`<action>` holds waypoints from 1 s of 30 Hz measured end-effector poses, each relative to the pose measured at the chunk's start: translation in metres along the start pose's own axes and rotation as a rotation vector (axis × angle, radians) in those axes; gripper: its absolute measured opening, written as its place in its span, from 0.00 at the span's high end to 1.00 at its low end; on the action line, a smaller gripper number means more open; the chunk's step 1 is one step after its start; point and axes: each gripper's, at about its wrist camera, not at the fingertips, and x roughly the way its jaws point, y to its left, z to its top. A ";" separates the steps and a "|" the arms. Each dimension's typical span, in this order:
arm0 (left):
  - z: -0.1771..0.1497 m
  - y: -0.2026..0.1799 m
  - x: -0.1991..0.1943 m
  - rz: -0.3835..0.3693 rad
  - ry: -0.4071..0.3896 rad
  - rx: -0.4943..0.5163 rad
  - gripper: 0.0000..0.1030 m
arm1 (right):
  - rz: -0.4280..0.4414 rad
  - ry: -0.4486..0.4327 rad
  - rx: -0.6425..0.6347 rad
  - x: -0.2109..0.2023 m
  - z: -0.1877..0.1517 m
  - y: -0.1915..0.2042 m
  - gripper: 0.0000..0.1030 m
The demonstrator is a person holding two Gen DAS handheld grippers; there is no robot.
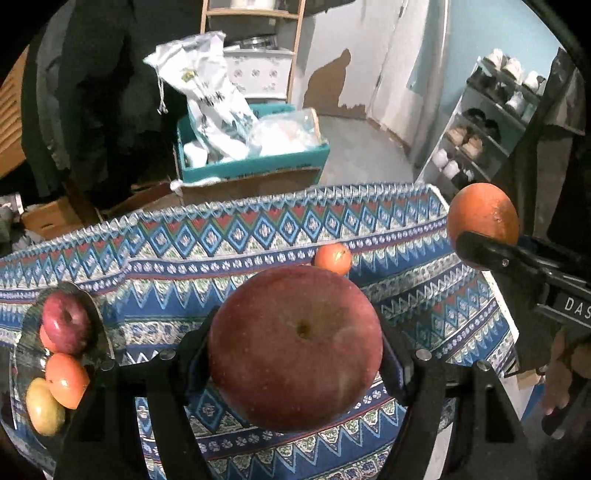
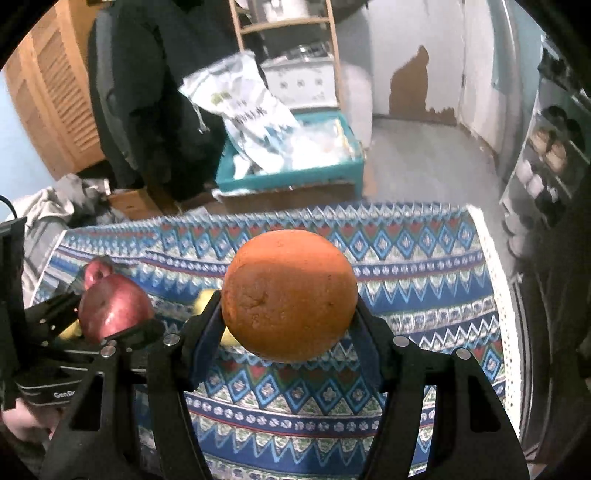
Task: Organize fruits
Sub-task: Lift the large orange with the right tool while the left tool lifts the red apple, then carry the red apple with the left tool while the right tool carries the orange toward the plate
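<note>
In the left wrist view my left gripper [image 1: 295, 332] is shut on a large red apple [image 1: 295, 354], held above the patterned tablecloth [image 1: 229, 254]. My right gripper [image 2: 290, 308] is shut on an orange [image 2: 290, 295], also clear of the cloth. Each view shows the other gripper's load: the orange [image 1: 482, 225] at the right, the apple [image 2: 114, 310] at the left. A glass plate [image 1: 22, 354] at the table's left holds a red apple [image 1: 65, 321], an orange-red fruit [image 1: 66, 380] and a yellow-green fruit [image 1: 44, 406]. A small tangerine [image 1: 332, 257] lies on the cloth behind the held apple.
Beyond the table's far edge a teal box [image 1: 251, 166] with white bags stands on the floor. A shoe rack [image 1: 487, 122] stands at the right, dark clothes [image 2: 147, 92] hang at the back left, and a wooden shelf [image 2: 288, 22] stands behind the box.
</note>
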 end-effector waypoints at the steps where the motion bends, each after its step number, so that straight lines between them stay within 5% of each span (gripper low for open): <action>1: 0.001 0.000 -0.004 0.003 -0.010 0.002 0.26 | 0.006 -0.010 -0.006 -0.004 0.002 0.004 0.37; 18: 0.021 0.016 -0.083 0.045 -0.198 0.011 0.26 | 0.093 -0.103 -0.050 -0.044 0.030 0.048 0.37; 30: 0.024 0.036 -0.110 0.015 -0.238 -0.032 0.26 | 0.127 -0.111 -0.079 -0.042 0.042 0.072 0.37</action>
